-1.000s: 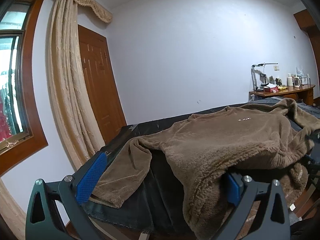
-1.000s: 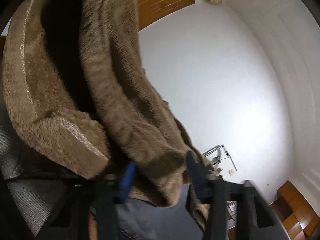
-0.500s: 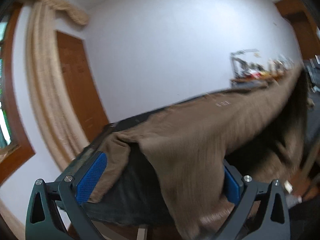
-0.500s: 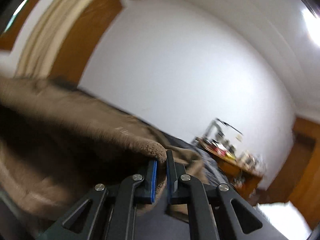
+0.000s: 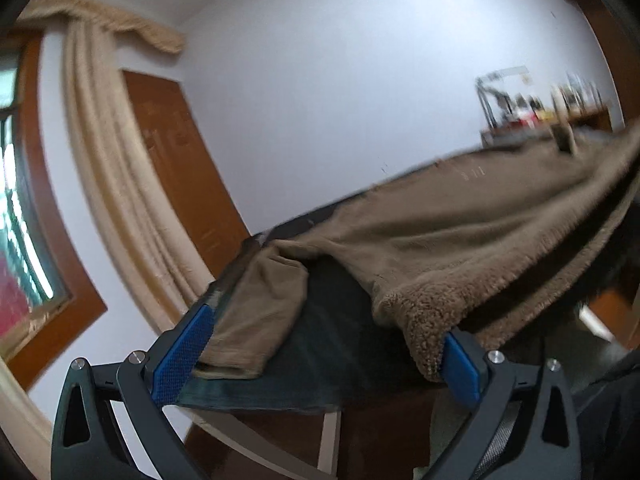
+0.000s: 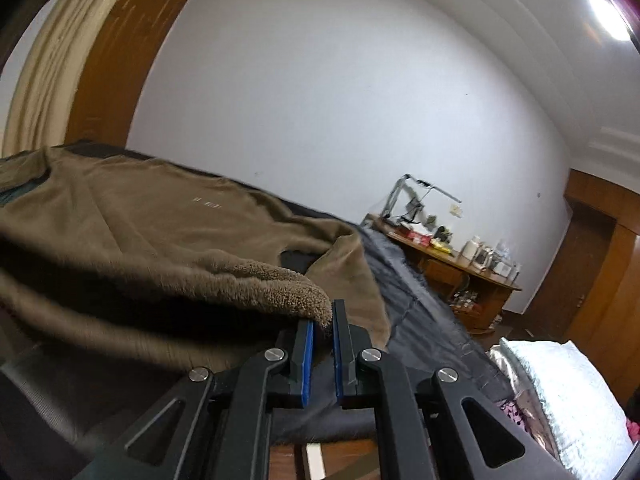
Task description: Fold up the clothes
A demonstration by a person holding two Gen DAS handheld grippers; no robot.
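A brown fleece sweater (image 5: 460,240) lies on a table under a dark cloth (image 5: 332,344); it also shows in the right wrist view (image 6: 132,216). My right gripper (image 6: 323,322) is shut on the sweater's hem corner and holds it lifted above the cloth. My left gripper (image 5: 320,354) is wide open at the table's near edge. The other hem corner hangs against its right pad (image 5: 460,368). One sleeve (image 5: 256,312) lies flat near its left pad (image 5: 184,352).
A curtain (image 5: 116,184), a wooden door (image 5: 180,160) and a window (image 5: 24,216) stand at the left. A wooden desk (image 6: 452,264) with bottles and a lamp stands by the far wall. A white pillow (image 6: 560,392) lies at the lower right.
My right gripper closed on the hem corner and swung it up and level, stretching the hem taut. The left gripper stayed open while the view tilted.
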